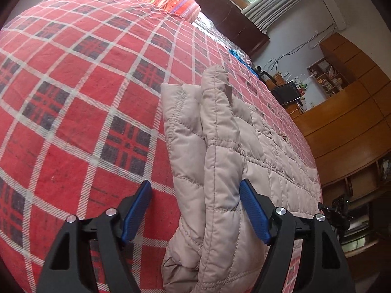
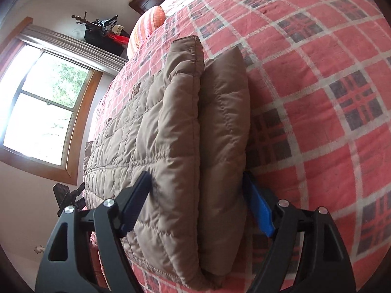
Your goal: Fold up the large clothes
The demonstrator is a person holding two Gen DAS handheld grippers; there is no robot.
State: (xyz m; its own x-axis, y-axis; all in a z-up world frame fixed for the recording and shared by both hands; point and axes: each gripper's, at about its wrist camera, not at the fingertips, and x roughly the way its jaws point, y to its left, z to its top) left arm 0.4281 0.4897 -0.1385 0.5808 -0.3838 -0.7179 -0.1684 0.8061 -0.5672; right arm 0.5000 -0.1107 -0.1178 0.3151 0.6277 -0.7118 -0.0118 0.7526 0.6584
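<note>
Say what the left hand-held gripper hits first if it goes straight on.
Probably the jacket: its folded edge already lies between the open fingers of the left hand-held gripper. Beyond that lies the bedspread. Depth is unclear.

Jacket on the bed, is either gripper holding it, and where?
Neither visibly grips the jacket. Left gripper and right gripper stand open, straddling its folded edges.

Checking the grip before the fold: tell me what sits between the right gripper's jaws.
In the right wrist view, the folded edge of the quilted jacket fills the right gripper.
</note>
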